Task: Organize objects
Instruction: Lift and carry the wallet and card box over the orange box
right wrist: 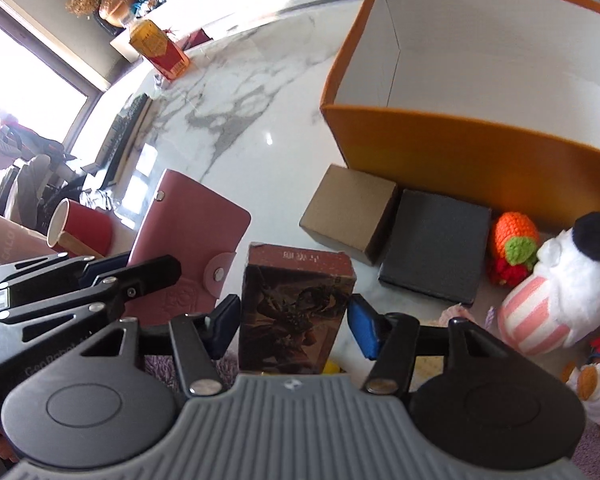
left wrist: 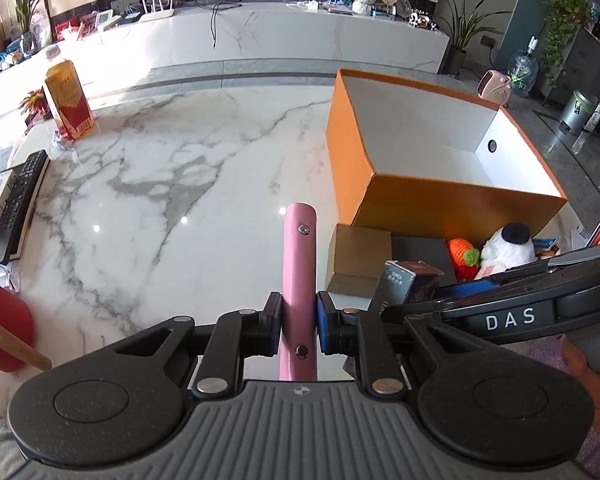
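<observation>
My left gripper is shut on a pink snap-button card wallet, held edge-on above the marble table. The right wrist view shows the same wallet flat-on at the left. My right gripper is shut on a dark picture-printed box that stands upright between its blue pads. That box also shows low on the right in the left wrist view. An open orange box with a white inside stands just beyond both grippers.
In front of the orange box lie a brown cardboard box, a black flat box, a knitted orange toy and a white plush. A red mug, a remote and a yellow-red carton sit at the left.
</observation>
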`<state>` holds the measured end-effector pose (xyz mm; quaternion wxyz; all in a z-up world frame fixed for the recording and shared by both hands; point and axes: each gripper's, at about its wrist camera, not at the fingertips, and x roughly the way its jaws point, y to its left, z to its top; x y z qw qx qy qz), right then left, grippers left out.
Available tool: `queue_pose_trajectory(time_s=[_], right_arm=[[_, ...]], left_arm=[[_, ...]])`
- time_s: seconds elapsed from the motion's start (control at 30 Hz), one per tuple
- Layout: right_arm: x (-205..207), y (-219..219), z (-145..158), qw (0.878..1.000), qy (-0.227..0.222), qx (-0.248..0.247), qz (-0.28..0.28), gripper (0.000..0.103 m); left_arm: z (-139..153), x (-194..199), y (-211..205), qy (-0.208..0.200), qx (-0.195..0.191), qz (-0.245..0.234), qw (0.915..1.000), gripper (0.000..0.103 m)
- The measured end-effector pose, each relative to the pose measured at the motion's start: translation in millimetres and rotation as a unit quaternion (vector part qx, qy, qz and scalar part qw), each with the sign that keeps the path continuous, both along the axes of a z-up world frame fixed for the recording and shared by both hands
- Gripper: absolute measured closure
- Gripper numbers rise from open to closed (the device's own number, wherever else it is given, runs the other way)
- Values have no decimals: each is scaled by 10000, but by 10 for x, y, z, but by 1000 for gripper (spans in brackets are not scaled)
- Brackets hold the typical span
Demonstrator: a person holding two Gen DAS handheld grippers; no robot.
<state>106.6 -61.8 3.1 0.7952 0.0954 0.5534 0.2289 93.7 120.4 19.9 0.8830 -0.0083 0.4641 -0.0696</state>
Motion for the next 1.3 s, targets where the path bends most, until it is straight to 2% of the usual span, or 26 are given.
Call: queue_pose_trajectory(time_s=[0.23, 0.4, 0.53, 0.67, 0.73, 0.83, 1.03, 1.17, 1.3], right_arm=[[62, -364, 489, 9950, -807, 406, -428, 43], [145, -709, 836, 9830, -1489, 585, -905, 43], [301, -998, 956, 9725, -1819, 525, -1357, 43], [514, -1259, 915, 9643, -1918, 342, -1794, 43], [630, -1364, 862, 9596, -1978, 165, -1994, 43], [821, -1436, 700, 9573, -1952, -56, -2134, 43], [1079, -1428, 281, 9678, -1505, -87, -2014, 43], [1119, -1454, 57, 9728, -1262, -33, -1943, 43], [1137, -1486, -32, 9744, -1156, 16, -1929, 43]], left_arm=[[386, 170, -230, -528, -89, -155, 9984, 82], [608, 441, -422, -855, -293, -186, 9957, 82], [653, 736, -657, -990, -439, -283, 9937, 82], [545, 1040, -944, -971, -342, -415, 9938, 83], [441, 1186, -1071, -901, -262, -464, 9945, 83], [199, 1389, -1225, -586, -143, -468, 9971, 83], [-239, 1577, -1294, 133, -44, -420, 9990, 83], [-404, 1613, -1315, 497, -72, -479, 9976, 83], [-507, 1634, -1363, 726, 50, -488, 9962, 83]])
